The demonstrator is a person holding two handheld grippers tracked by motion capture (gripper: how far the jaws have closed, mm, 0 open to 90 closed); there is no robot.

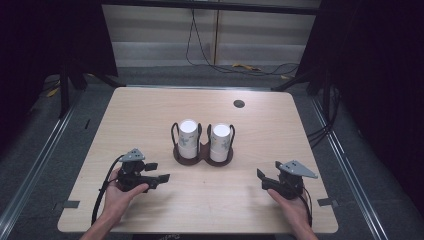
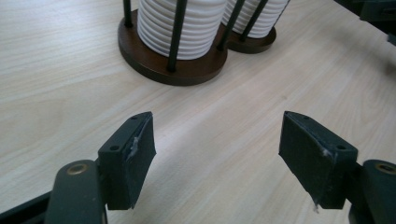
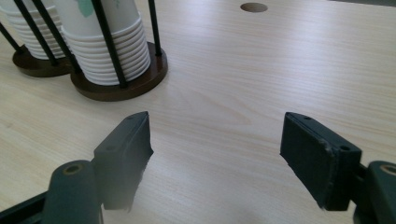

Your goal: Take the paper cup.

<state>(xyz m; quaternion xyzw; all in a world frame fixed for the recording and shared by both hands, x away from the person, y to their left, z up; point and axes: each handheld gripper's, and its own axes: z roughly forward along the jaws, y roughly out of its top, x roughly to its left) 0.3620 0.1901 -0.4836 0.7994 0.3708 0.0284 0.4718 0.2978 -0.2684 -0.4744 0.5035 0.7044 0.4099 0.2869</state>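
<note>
Left gripper view cuts off the cup stacks (image 2: pixel 187 28) above; both tools (image 2: pixel 217 154) (image 3: pixel 215 158) stand apart, empty.

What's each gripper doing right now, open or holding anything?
Left gripper: open, nothing between its jaws, short of the cup holder.
Right gripper: open, nothing held, above bare table.

Two cup stacks (image 1: pixel 188 139) side by side in a holder (image 1: pixel 202 159) mid-table (image 1: pixel 150 110), claws well apart.

White cups (image 1: pixel 188 134), dark-brown holder (image 1: pixel 202 158)
</note>
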